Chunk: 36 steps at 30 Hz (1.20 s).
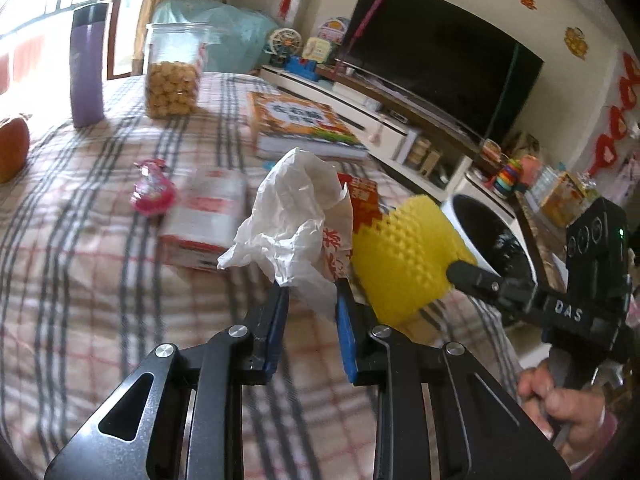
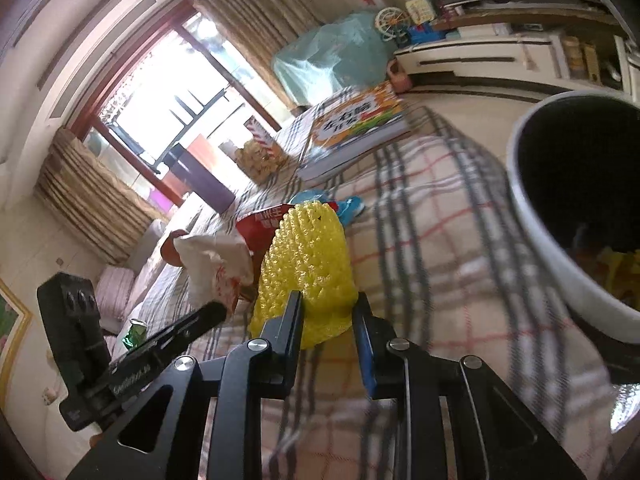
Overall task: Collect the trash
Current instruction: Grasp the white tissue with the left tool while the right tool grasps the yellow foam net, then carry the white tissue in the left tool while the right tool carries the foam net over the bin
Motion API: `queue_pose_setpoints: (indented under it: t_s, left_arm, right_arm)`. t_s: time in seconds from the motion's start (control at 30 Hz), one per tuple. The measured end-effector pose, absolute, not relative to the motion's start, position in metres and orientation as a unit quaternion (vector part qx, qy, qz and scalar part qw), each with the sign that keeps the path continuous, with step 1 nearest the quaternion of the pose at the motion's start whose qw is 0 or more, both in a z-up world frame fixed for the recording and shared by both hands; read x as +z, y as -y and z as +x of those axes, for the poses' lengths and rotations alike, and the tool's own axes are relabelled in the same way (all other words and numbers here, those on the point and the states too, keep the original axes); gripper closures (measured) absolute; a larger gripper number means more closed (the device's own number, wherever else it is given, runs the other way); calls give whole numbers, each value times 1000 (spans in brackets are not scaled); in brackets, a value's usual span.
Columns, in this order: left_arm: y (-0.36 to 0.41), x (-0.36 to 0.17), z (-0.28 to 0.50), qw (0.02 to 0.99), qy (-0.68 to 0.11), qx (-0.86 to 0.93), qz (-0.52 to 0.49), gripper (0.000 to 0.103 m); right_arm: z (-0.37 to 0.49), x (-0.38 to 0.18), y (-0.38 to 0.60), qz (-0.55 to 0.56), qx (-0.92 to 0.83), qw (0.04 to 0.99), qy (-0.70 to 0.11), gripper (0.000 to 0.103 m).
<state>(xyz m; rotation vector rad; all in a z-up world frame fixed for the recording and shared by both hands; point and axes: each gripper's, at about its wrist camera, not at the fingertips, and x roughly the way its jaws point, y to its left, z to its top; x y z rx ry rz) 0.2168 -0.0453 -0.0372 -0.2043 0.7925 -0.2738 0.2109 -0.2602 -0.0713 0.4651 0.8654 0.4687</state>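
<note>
My left gripper [image 1: 312,294] is shut on a crumpled white wrapper [image 1: 288,216] with red print, held above the checked tablecloth [image 1: 100,280]. My right gripper [image 2: 326,308] is shut on a yellow foam net [image 2: 308,264], also in the left wrist view [image 1: 404,248]. The wrapper shows left of the net in the right wrist view [image 2: 216,264], with a red snack bag [image 2: 264,224] behind it. A white bin with a black liner [image 2: 532,216] stands at the table's right edge, also in the left wrist view [image 1: 492,236]. A pink wrapper [image 1: 154,192] lies on the cloth.
On the table stand a purple flask [image 1: 86,64], a jar of snacks [image 1: 172,68], a book [image 1: 300,124], a red-and-white box [image 1: 208,216] and a blue wrapper [image 2: 344,206]. A TV [image 1: 440,52] on a low cabinet lies beyond the table's right edge.
</note>
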Motion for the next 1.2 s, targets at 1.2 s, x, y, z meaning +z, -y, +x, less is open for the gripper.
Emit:
queue_pose_setpoints:
  t_s: [1.2]
  left_arm:
    - [106, -61, 180, 883, -421, -193, -74, 90]
  right_arm:
    - [168, -80, 318, 225, 174, 871, -400, 50]
